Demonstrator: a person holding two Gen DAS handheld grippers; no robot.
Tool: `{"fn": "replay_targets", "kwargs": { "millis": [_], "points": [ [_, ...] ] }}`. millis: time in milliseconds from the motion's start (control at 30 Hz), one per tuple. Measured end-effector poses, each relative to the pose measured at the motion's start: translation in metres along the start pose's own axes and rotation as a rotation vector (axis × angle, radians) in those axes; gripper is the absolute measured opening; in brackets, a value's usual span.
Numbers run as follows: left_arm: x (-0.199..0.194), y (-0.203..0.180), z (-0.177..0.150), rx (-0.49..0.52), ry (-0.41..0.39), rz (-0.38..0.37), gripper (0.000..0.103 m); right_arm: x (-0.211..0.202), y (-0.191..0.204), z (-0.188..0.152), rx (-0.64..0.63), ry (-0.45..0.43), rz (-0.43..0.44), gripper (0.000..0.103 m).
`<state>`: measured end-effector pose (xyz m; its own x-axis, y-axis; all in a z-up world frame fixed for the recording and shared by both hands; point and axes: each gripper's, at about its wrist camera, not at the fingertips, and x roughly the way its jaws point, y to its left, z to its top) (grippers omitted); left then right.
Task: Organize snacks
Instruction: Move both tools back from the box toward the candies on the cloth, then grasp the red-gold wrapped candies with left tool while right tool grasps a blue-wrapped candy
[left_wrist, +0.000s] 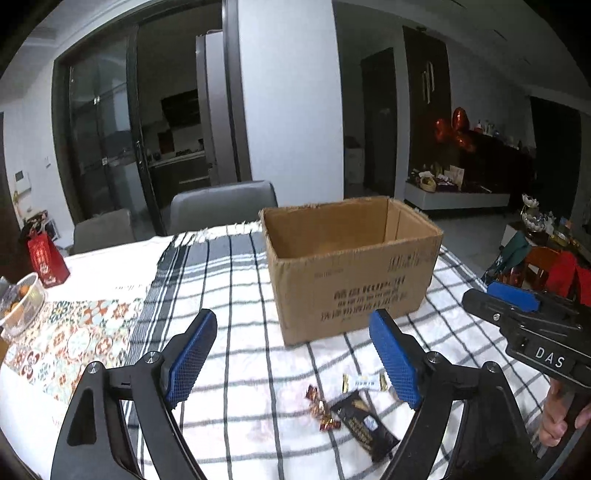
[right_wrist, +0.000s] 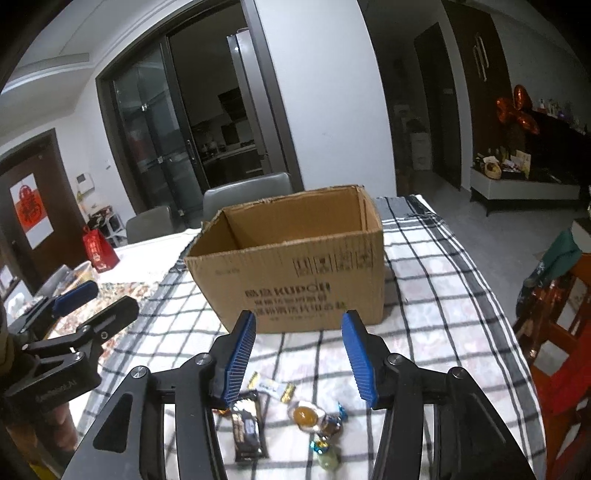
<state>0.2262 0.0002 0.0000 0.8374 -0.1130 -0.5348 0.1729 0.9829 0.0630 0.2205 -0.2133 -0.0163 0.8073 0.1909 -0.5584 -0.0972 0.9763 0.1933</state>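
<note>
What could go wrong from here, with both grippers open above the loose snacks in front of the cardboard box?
1. The small wrapped candies lie bunched together, so the right gripper might pinch two or knock one away.
2. The dark snack bar lies flat on the checked cloth; the left gripper may snag fabric.
3. The cardboard box looks light and could slide if bumped.

Open cardboard box (right_wrist: 295, 266) is standing mid-bench, blocking the straight path ahead, while bare checked cloth (right_wrist: 436, 295) is lying free to its right and the snack pile (right_wrist: 295, 413) is sitting unobstructed just before it, with the bowl (left_wrist: 20, 302) well apart at the left edge.
</note>
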Motion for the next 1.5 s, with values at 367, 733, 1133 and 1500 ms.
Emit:
{"fn": "replay_targets", "kwargs": {
  "millis": [367, 733, 1133, 1500],
  "points": [
    [0.006, 0.0, -0.04, -0.001, 0.06, 0.005, 0.082, 0.012, -0.004, -0.042, 0.041, 0.109, -0.006, 0.05],
    [0.036, -0.002, -0.063, 0.0, 0.147, -0.049, 0.071, 0.029, -0.012, -0.072, 0.08, 0.189, -0.029, 0.049],
    [0.075, 0.002, -0.082, -0.044, 0.234, -0.113, 0.051, 0.048, -0.015, -0.086, 0.079, 0.225, -0.063, 0.044],
    [0.098, 0.005, -0.093, -0.114, 0.289, -0.19, 0.034, 0.055, -0.01, -0.092, 0.071, 0.231, -0.054, 0.036]
  ]
}}
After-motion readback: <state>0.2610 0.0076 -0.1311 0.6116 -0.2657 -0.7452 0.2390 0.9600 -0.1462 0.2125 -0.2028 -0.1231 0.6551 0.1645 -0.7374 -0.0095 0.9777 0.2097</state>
